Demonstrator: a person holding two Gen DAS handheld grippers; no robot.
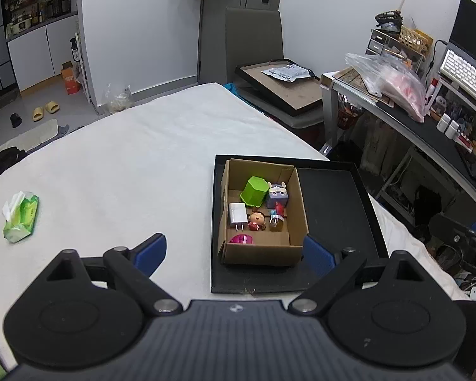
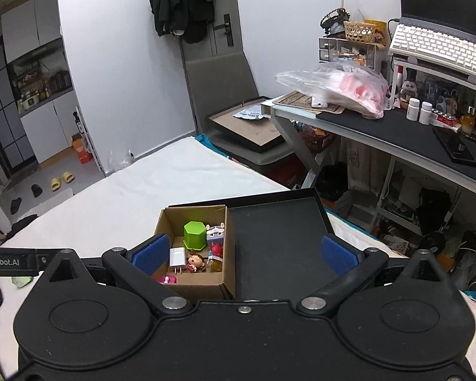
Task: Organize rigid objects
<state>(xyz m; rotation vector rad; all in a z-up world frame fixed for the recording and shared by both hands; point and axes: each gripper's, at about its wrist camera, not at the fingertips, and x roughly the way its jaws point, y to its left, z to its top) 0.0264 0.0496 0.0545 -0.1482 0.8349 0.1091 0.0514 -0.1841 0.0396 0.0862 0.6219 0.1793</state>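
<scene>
My left gripper [image 1: 234, 254] and right gripper [image 2: 245, 253], both spread wide and empty, hide the near wall of the cardboard box [image 1: 296, 203] of small toys at twelve o'clock, inside the black tray [image 1: 333, 197].

Tray [image 1: 333, 190]: 1, at 3 o'clock. Box [image 1: 296, 197]: 1, in it. Inside: green cup [image 1: 254, 191] 1, charger [image 1: 237, 216] 1, figurines 3, pink item [image 1: 241, 239] 1. Tissue pack [image 1: 20, 216]: 1, at 9 o'clock.
</scene>
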